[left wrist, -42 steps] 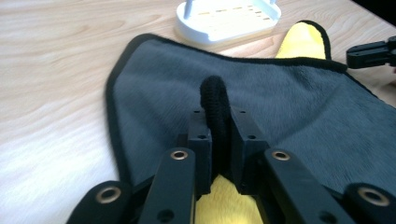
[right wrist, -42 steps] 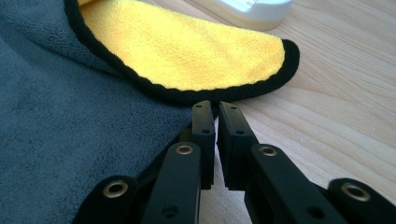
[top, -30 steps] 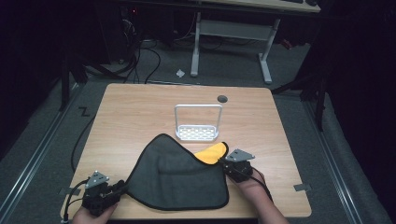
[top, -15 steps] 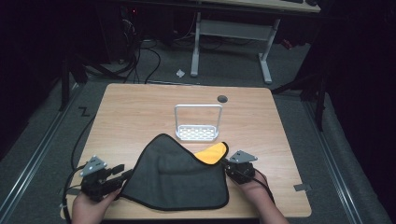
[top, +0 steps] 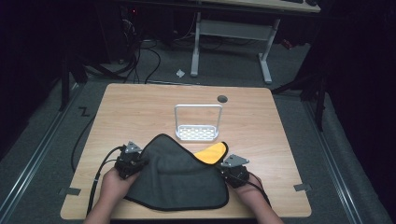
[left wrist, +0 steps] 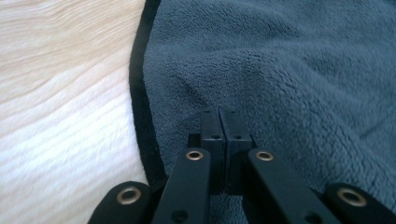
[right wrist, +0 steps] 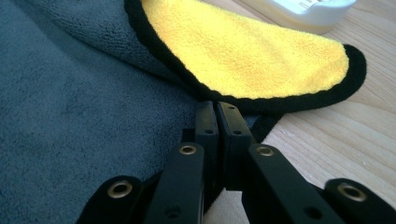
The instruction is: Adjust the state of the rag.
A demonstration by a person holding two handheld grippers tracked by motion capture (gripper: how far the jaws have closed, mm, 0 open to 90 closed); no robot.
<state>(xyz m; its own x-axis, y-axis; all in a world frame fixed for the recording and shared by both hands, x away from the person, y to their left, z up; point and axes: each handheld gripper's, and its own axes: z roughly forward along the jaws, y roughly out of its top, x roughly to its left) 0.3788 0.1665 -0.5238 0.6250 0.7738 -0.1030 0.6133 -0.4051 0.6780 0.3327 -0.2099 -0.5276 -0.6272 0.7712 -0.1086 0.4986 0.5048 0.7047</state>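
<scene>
You are holding two grippers at the near edge of the table (top: 140, 102), one in each hand. Your left gripper (top: 140, 162) is sitting at the left edge of the one grey cloth (top: 180, 179), and its jaws have just been closing; in the left gripper view they are standing pressed together at the left gripper's tips (left wrist: 219, 122), biting into the grey pile just inside the black hem. Your right gripper (top: 224, 169) is sitting at the cloth's right edge, jaws likewise closed, pinching the cloth where one corner is lying folded back and showing its yellow underside (right wrist: 243, 60). The cloth is lying flat on the near half of the table, between your two hands. Just beyond it, one white rack (top: 198, 123) with an upright handle is standing near the table's middle. Farther still, one dark round hole (top: 222, 99) is showing in the tabletop.
</scene>
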